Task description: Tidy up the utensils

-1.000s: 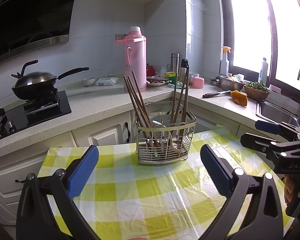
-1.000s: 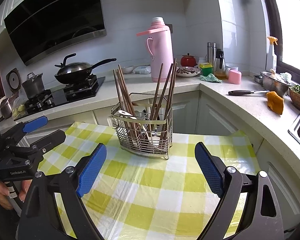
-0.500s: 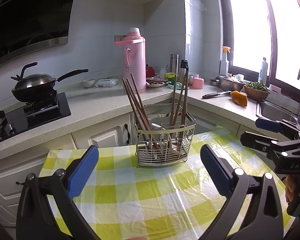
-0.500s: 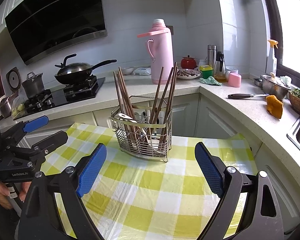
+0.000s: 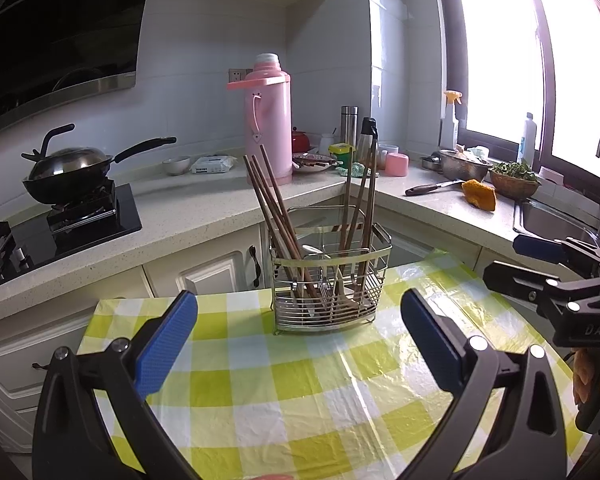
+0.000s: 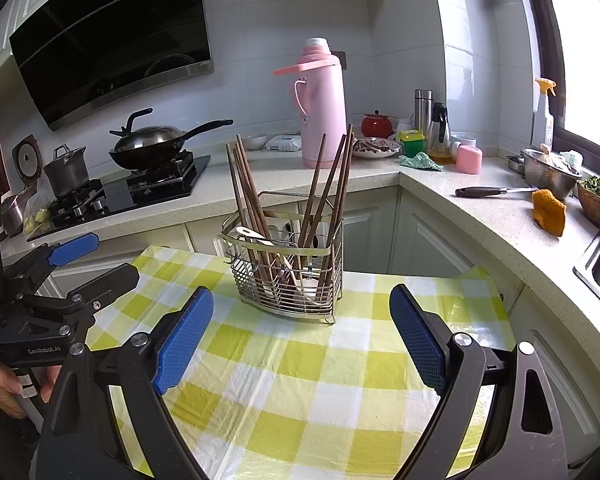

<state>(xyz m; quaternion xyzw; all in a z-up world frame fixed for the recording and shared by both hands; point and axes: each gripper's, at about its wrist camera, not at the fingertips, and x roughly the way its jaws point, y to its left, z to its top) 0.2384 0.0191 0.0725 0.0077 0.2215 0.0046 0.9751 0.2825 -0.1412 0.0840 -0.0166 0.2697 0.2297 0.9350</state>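
A wire utensil basket (image 5: 332, 280) stands upright on the yellow-checked tablecloth (image 5: 284, 392). It holds several brown chopsticks (image 5: 276, 216) in two leaning bunches and a white spoon (image 6: 256, 236). It also shows in the right wrist view (image 6: 288, 276). My left gripper (image 5: 300, 344) is open and empty, short of the basket. My right gripper (image 6: 300, 336) is open and empty, also short of the basket. Each gripper shows at the edge of the other's view.
A pink thermos (image 5: 270, 120), bottles and bowls stand on the counter behind. A wok (image 5: 68, 168) sits on the stove at left. A knife (image 6: 488, 191) and orange cloth (image 6: 548, 210) lie on the right counter by the sink (image 5: 556, 220).
Both grippers have drawn back and lifted slightly, so the basket sits lower in both views. Both stay open and empty.
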